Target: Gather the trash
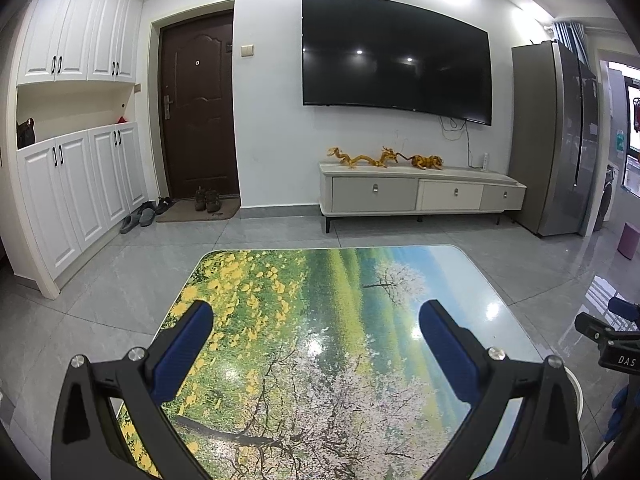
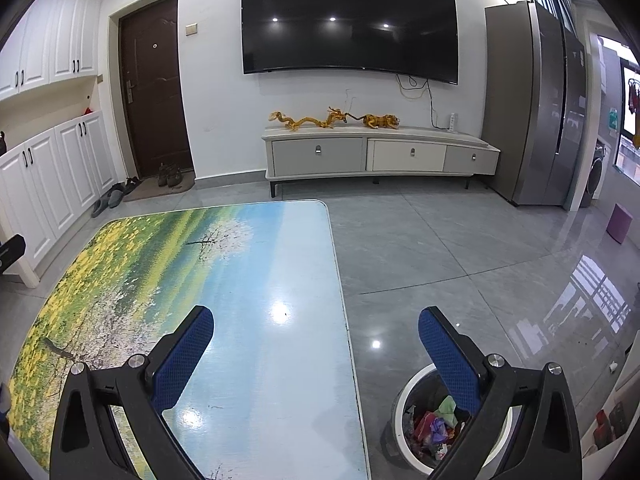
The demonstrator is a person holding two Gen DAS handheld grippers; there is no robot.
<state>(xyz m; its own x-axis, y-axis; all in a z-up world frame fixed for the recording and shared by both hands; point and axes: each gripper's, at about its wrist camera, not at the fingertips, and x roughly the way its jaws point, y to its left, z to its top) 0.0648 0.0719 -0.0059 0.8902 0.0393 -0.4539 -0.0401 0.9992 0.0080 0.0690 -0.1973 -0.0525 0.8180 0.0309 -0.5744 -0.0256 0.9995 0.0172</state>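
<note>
A round white-rimmed trash bin (image 2: 404, 404) stands on the floor to the right of the table and holds several colourful wrappers (image 2: 432, 424). My right gripper (image 2: 316, 330) is open and empty, over the table's right edge, its right finger above the bin. My left gripper (image 1: 316, 324) is open and empty above the table (image 1: 320, 320), which has a printed landscape top with no loose trash on it. The table also shows in the right wrist view (image 2: 240, 264). The right gripper's body (image 1: 612, 344) shows at the right edge of the left wrist view.
A TV stand (image 1: 420, 194) with golden figurines stands under a wall TV (image 1: 396, 56). A fridge (image 1: 556, 140) is at the right. White cabinets (image 1: 80, 184), a dark door (image 1: 196, 112) and shoes (image 1: 206, 200) are at the left. Grey tiled floor (image 2: 460, 260) surrounds the table.
</note>
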